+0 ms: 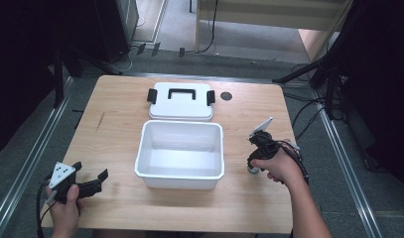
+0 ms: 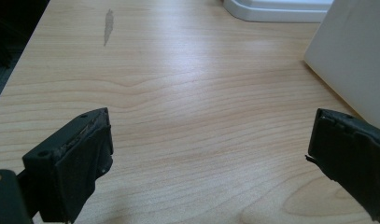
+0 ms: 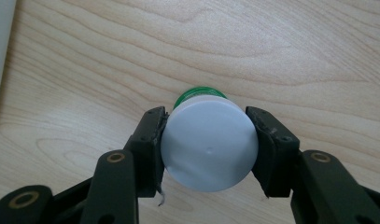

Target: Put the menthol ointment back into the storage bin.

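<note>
- The right gripper (image 3: 209, 142) is clenched on a small bottle (image 3: 209, 148): its two black jaws press on both sides of the white round cap, and a green part of the bottle shows just under the cap.
- In the high view the right gripper (image 1: 254, 163) points down at the counter (image 1: 115, 104), and the bottle (image 1: 252, 170) is at the right part of the counter, to the right of the white bin. From this view I cannot tell if the bottle stands on the wood or is a little above it.
- The person's right hand (image 1: 280, 166) holds this gripper, with the forearm coming in from the bottom edge.
- The left gripper (image 1: 93, 179) is released: its jaws stand wide apart with bare wood between them, and they grasp nothing.
- It is at the near left corner of the counter, held by the left hand (image 1: 66, 198), and it points toward the white bin.
- The white bin (image 1: 180, 153) is open and stands in the middle of the counter; in the left gripper view its wall (image 2: 351, 56) is at the right side, near the right jaw but apart from it.
- The white lid (image 1: 181, 100) with a black handle and two black side clips lies flat just behind the bin.
- A small dark round mark (image 1: 226, 96) is on the counter to the right of the lid.
</note>
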Available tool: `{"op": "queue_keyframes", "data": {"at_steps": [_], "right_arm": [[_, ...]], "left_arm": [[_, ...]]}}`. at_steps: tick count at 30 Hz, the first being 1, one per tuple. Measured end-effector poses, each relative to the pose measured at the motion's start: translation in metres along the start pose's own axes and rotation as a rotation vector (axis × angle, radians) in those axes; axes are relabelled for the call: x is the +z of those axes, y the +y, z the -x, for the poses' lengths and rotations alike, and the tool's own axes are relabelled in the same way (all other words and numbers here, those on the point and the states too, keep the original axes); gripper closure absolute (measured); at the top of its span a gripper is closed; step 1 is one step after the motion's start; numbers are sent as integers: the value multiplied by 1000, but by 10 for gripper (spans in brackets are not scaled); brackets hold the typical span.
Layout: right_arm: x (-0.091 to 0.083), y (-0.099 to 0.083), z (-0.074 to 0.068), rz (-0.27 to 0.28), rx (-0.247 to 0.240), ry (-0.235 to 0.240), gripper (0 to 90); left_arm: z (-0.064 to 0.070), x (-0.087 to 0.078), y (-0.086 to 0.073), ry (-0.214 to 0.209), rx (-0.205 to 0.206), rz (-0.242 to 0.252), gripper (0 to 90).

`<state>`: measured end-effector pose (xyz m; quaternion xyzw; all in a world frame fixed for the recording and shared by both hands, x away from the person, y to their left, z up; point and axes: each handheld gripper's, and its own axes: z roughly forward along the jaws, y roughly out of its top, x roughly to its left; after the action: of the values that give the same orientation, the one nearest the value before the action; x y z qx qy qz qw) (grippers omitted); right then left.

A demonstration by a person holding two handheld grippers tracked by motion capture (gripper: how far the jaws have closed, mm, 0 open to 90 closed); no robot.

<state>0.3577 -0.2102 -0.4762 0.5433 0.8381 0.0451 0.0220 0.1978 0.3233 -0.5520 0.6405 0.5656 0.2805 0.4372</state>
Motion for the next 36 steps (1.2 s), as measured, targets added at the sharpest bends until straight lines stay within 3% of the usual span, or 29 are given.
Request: {"op": "queue_keyframes", "data": {"at_steps": [5,11,36], "right_arm": [[-10,1,2,4,-24,20,518],[-24,3,-1,3,-67,11,518],[-78,17,-21,15,-109,30,518]], "left_arm": [[0,0,0,4,5,-1,6],[0,0,0,5,6,-1,6],[0,0,0,3,2,-2,6]]}}
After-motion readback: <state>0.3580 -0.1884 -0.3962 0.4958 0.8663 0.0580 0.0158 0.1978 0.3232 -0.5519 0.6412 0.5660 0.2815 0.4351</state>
